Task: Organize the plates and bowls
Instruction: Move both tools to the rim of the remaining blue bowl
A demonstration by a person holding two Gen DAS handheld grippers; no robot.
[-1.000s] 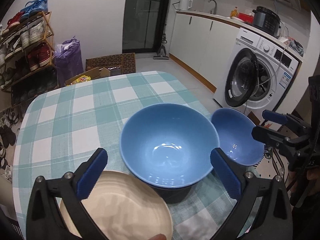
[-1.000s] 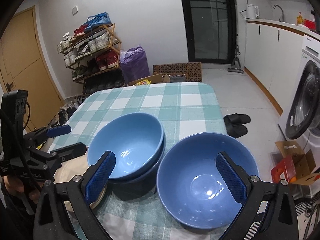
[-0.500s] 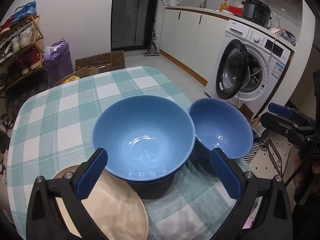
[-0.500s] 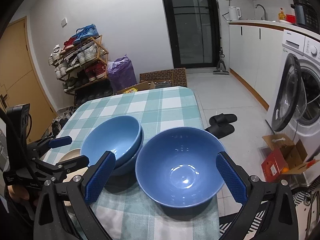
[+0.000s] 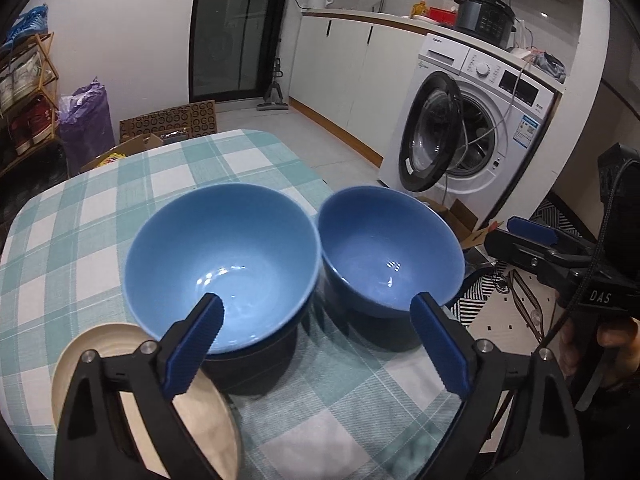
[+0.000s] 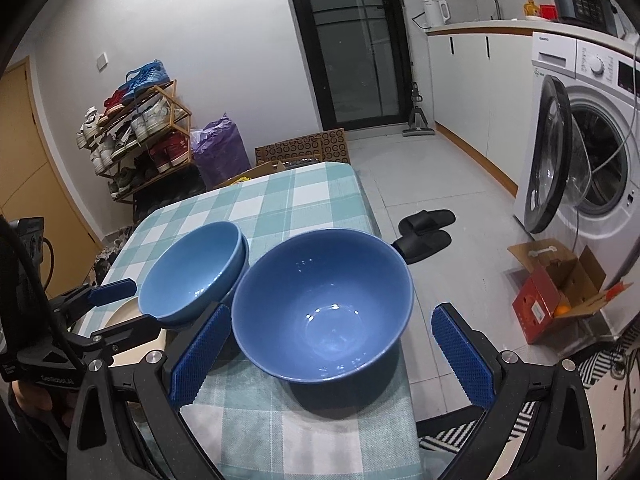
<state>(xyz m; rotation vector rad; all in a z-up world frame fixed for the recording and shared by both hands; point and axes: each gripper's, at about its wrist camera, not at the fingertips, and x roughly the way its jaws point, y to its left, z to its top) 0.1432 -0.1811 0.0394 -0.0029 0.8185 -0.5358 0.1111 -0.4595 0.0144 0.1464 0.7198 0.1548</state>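
Two stacked blue bowls stand on the checked tablecloth. A single blue bowl sits just right of them, near the table's right edge. A cream plate lies to the front left of the stack. My left gripper hovers near the stack and plate; its jaws are closing, with no pad pressing on anything. My right gripper is open, with the single bowl framed between its fingers and untouched.
The table ends just right of the single bowl. On the floor beyond are black slippers, an open cardboard box and a washing machine with its door open. A shoe rack and a purple bag stand behind the table.
Both grippers have swung to the right, so the bowls sit further left in each view. The left jaws have narrowed slightly. The bowls and plate have not moved.
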